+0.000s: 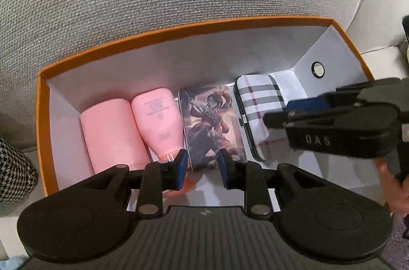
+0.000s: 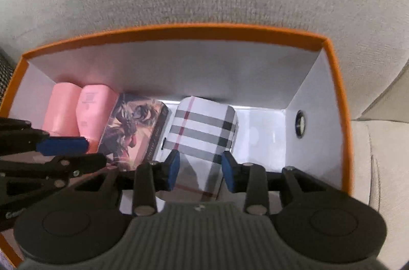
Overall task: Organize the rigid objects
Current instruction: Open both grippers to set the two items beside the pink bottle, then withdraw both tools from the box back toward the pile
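While the right gripper straddles the plaid case with pads spread clear, lift straight out; the left gripper narrowly brackets the picture box without visibly pinching it.

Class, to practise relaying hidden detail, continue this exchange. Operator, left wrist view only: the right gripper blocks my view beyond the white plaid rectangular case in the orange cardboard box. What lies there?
Observer: Only bare white floor of the orange cardboard box, up to its end wall.
Operator: How do the pads of the right gripper stand?
Observer: One blue pad on each side of the white plaid rectangular case; no squeeze is visible.
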A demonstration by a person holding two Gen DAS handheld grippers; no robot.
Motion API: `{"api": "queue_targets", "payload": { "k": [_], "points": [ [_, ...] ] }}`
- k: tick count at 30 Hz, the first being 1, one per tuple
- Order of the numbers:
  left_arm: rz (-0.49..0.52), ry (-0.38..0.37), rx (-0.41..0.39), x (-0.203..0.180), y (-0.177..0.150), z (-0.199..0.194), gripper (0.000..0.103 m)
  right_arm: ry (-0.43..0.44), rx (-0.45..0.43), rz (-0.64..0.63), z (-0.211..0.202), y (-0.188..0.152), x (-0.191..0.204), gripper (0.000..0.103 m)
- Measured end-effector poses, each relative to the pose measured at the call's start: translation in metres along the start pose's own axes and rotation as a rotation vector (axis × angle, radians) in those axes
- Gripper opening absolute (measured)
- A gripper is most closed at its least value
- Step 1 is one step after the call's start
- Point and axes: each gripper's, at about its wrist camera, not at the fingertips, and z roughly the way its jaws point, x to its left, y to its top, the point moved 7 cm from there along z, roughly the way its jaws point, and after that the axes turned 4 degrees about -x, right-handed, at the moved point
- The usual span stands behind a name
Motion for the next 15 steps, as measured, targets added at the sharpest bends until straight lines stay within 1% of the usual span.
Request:
{"api": "queue_targets", "payload": {
  "k": [6,8,10,13,14,15],
  "points": [
    [0.039,-0.019,0.028,-0.006,-0.004,0.009,0.029,0.013,-0.013,-0.065,0.01,0.01,0.005,0.038],
    [0.039,-0.017,0.038,-0.006,-0.002,0.014,0.029,0.038,-0.018,-0.054,0.014,0.012,0.007,0.038],
    [0.038,-0.007,0.044,-0.008,0.001,0.021,0.03,0.064,-0.018,-0.04,0.011,0.01,0.0,0.038],
    [0.026,-0.012,0.052,-0.016,0.005,0.032,0.034,0.071,-0.024,-0.029,0.011,0.012,-0.001,0.038],
    [0.015,-0.026,0.059,-0.018,0.005,0.035,0.04,0.074,-0.025,-0.029,0.01,0.012,-0.001,0.038],
    [0.006,-0.034,0.06,-0.022,0.006,0.041,0.043,0.078,-0.027,-0.032,0.011,0.012,-0.001,0.038]
  ]
}}
